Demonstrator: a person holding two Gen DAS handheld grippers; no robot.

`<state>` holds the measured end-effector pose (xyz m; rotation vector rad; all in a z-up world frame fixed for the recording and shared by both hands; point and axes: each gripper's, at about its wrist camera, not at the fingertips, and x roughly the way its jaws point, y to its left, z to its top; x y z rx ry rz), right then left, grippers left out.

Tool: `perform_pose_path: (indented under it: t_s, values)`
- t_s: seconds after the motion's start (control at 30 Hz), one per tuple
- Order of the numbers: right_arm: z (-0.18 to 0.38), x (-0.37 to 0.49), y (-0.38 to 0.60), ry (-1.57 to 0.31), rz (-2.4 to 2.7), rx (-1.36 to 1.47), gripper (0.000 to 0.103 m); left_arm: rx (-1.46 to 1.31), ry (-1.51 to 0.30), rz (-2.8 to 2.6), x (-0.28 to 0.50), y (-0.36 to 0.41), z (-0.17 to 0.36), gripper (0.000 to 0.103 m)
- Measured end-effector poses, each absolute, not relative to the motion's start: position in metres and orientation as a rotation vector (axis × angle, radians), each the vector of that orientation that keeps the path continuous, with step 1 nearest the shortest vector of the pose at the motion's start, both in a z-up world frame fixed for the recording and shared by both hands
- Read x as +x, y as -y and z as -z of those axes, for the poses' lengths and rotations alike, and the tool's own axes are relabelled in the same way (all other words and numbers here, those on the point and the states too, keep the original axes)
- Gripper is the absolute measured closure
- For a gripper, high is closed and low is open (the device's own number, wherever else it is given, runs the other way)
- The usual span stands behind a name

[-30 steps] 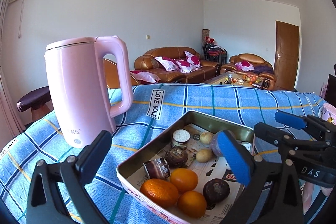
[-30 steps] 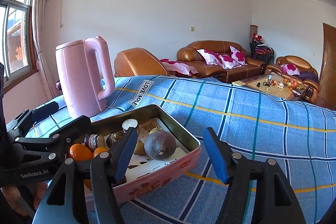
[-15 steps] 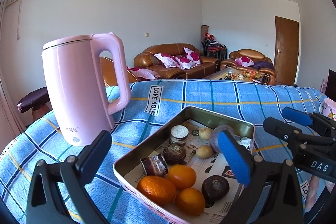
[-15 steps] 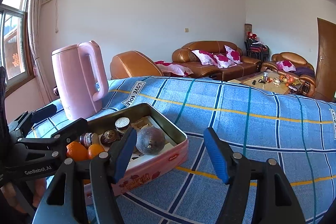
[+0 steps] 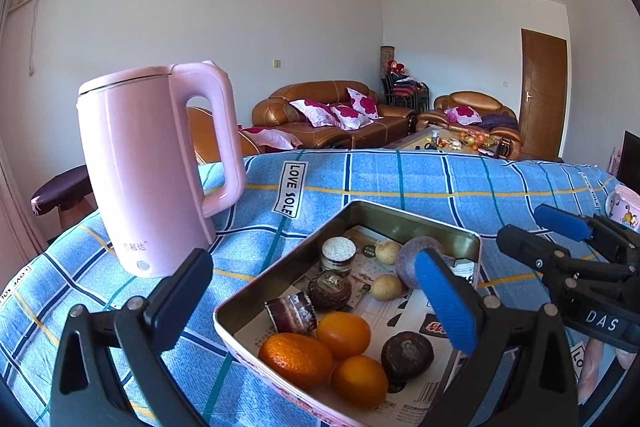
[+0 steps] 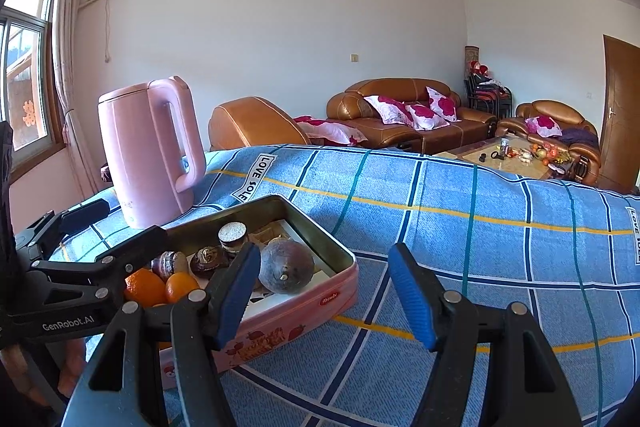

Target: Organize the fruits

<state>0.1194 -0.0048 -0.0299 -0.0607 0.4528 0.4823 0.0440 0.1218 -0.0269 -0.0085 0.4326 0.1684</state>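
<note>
Orange citrus, three of them [image 5: 344, 333], sit clustered at the near end of the tin tray [image 5: 416, 219], with dark round fruits [image 5: 407, 349] and small pale ones [image 5: 386, 287] scattered beyond on printed paper; the tray rests on the blue checked cloth [image 6: 480, 227], the pink kettle [image 5: 152, 171] just beside it. The left gripper [image 5: 316, 293] hangs spread and empty over the tray; the right gripper [image 6: 326, 293] is likewise spread, holding nothing, near the tray's corner. Likely risk: round fruit rolling from a pinch, or the light tin skidding toward the kettle.
</note>
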Motion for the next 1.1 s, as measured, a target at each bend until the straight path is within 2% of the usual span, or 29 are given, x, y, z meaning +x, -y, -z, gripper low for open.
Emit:
perform_pose_path:
  t_s: [1.1]
  values:
    - [0.0308, 0.1193, 0.0034, -0.45, -0.474, -0.073, 0.035, 0.04, -0.409, -0.161, 0.0397, -0.115, 0.0238, 0.0]
